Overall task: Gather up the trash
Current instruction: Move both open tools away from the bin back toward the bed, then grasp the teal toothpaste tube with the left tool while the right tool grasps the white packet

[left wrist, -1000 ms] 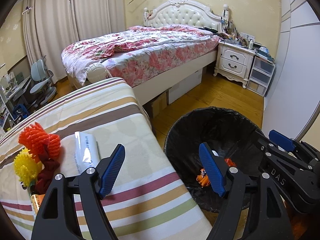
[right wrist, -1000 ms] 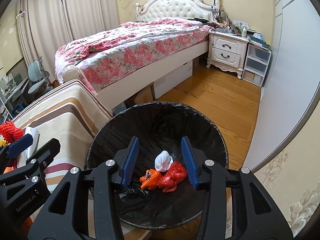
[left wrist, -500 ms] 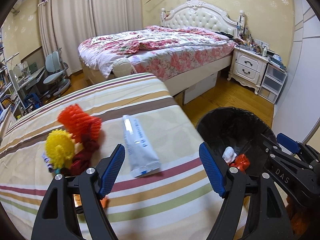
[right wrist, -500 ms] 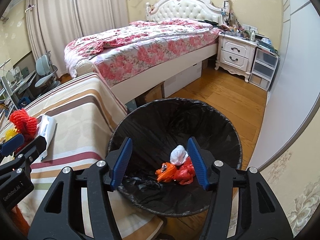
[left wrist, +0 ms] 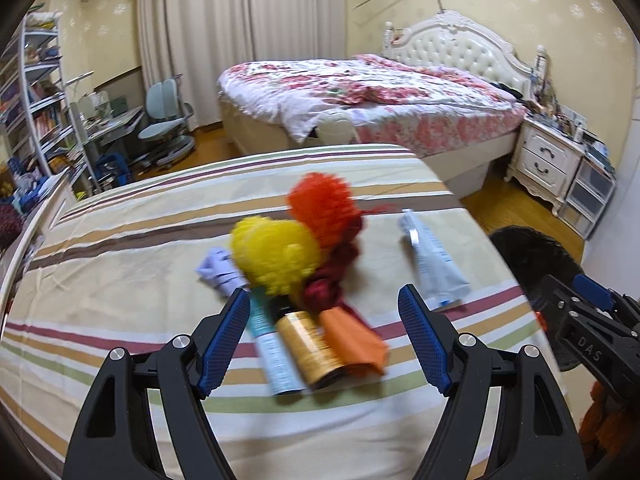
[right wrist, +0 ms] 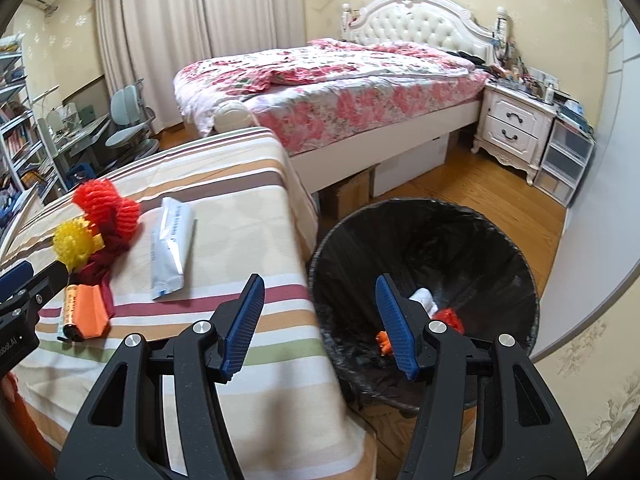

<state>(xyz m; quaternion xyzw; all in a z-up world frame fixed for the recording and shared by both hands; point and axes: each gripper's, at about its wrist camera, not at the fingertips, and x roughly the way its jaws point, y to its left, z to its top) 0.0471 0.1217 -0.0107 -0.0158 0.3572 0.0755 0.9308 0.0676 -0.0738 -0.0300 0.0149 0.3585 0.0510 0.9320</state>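
Note:
A heap of trash lies on the striped table [left wrist: 120,264]: yellow foam net [left wrist: 276,256], orange foam net [left wrist: 324,208], dark red cloth [left wrist: 332,280], gold can [left wrist: 312,344], orange paper [left wrist: 352,340], pale tube [left wrist: 272,352] and purple scrap [left wrist: 220,270]. A grey-white pouch [left wrist: 432,264] lies apart to its right. My left gripper [left wrist: 324,336] hangs open just above the heap, nothing gripped. My right gripper [right wrist: 320,320] is open and empty, straddling the table edge and the black-lined bin [right wrist: 516,264]. The bin holds white, red and orange scraps [right wrist: 428,300].
A floral bed [right wrist: 340,80] stands behind the table, cardboard boxes under it. White nightstand [right wrist: 516,128] and plastic drawers [right wrist: 568,160] sit at the far right by the wall. Desk, chair [left wrist: 164,120] and shelves fill the left. Wooden floor [right wrist: 460,184] lies beyond the bin.
Both grippers swung left, away from the bin and toward the table. The left one now faces the trash heap. The right gripper's jaws stand wider than a second ago.

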